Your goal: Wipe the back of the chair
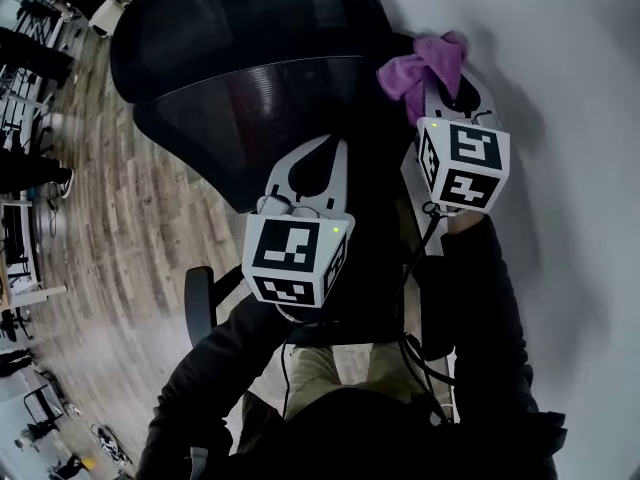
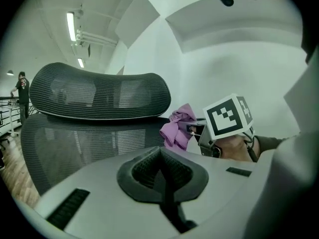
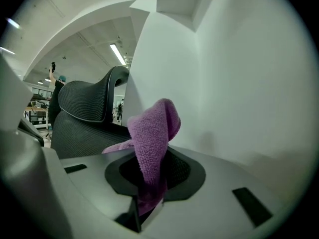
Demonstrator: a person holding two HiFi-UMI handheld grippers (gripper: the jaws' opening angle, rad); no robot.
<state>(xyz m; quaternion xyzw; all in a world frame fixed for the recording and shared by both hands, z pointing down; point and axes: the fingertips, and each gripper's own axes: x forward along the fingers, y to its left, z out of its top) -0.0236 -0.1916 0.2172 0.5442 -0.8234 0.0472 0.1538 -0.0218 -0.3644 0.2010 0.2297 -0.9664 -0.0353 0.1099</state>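
Pre-wipe: right gripper (image 3: 149, 183) pinches purple cloth (image 3: 152, 133) just beside mesh chair back (image 1: 260, 108), left gripper (image 2: 162, 176) jaws pressed together, empty; next, likely press cloth onto mesh.

One chair (image 1: 250, 48), one purple cloth (image 1: 425, 63), two grippers (image 1: 328, 148) (image 1: 447, 83), perhaps one bystander (image 2: 21, 91)

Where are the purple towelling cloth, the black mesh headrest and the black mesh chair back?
purple towelling cloth (image 3: 152, 133), right gripper view, on its upright fold.
black mesh headrest (image 2: 99, 91), left gripper view, middle of the mesh.
black mesh chair back (image 1: 270, 106), head view, upper mesh panel.
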